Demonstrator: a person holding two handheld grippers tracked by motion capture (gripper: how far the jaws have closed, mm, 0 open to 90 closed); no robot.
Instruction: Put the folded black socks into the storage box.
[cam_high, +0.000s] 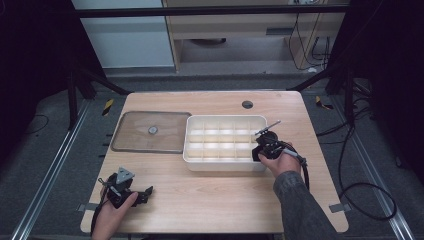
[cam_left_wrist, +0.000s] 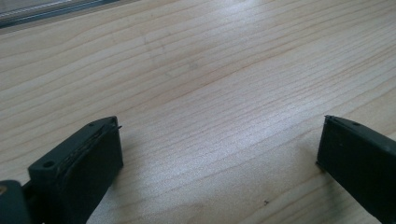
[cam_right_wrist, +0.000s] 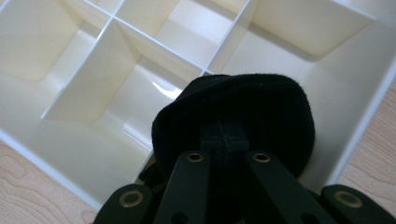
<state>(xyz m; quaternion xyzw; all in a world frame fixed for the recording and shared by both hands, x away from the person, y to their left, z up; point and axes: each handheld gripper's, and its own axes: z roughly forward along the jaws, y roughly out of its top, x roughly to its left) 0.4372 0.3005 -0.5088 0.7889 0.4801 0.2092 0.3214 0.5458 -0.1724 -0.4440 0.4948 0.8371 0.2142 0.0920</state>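
A white compartment box (cam_high: 225, 119) stands in the middle of the wooden table (cam_high: 210, 195). My right gripper (cam_high: 265, 144) hangs over its near right corner, held in a person's hand. In the right gripper view its jaws are together on a black, soft, rounded piece of fabric (cam_right_wrist: 233, 105) that hides the fingertips, just above an empty compartment (cam_right_wrist: 93, 88) of the box (cam_right_wrist: 56, 172). My left gripper (cam_high: 144, 193) rests low at the table's front left, also in a hand. Its jaws (cam_left_wrist: 219, 126) stand wide apart over bare wood with nothing between them.
A clear flat lid (cam_high: 150, 131) with a small round knob lies left of the box. A dark cable hole (cam_high: 247, 104) sits at the table's back edge. Cables trail on the floor at the right.
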